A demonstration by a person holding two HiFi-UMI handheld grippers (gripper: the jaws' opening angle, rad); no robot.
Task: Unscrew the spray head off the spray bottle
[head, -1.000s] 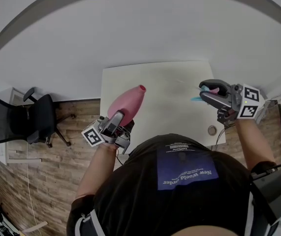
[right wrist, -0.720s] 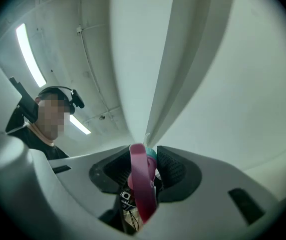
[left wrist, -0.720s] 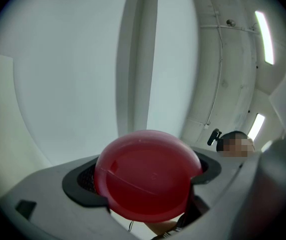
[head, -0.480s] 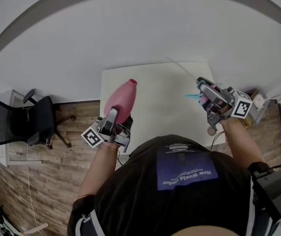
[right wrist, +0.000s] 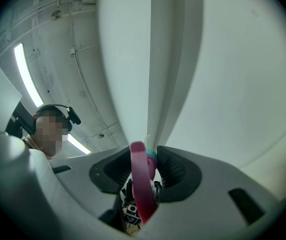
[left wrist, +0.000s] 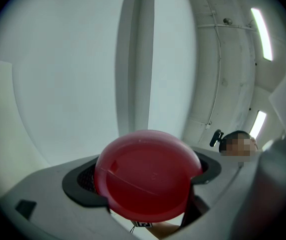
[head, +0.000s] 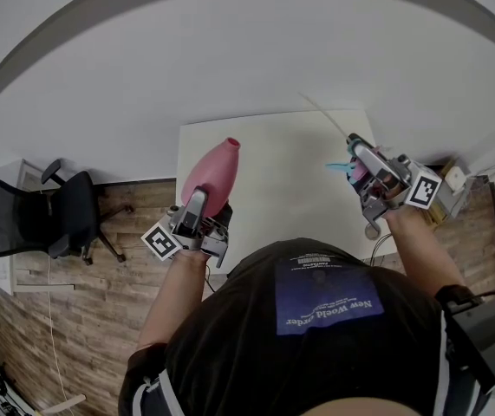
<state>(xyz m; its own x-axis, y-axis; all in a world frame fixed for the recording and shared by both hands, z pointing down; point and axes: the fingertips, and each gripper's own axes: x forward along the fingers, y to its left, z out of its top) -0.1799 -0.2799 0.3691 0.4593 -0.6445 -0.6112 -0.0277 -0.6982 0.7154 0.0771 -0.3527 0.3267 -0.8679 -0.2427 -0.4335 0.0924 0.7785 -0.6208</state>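
So the setup is a plain white table (head: pixel 273 185) pushed up against a blank white wall (head: pixel 230 50), with a wood floor (head: pixel 30 319) on the left and a black office chair (head: pixel 43 219) parked out there, well away from the table. Both gripper views tilt up at a pale ceiling with a strip light (right wrist: pixel 25 69). The left gripper (head: pixel 198 208) is clamped on the fat lower part of the pink spray bottle (head: pixel 213 173), which is held over the table's near left corner with its bare open neck pointing up and away. The right gripper (head: pixel 361 161) is pinching the pink and teal spray head (head: pixel 354 170) over the table's right side, well apart from the bottle, with its thin dip tube (head: pixel 323 115) poking out toward the wall. Hard bits: in the left gripper view the bottle (left wrist: pixel 145 176) is just a round red base filling the gap, with the neck hidden behind it. In the right gripper view only the trigger edge of the head (right wrist: pixel 141 184) shows. There's a small round thing (head: pixel 373 230) at the table's near right edge, no idea what it is.
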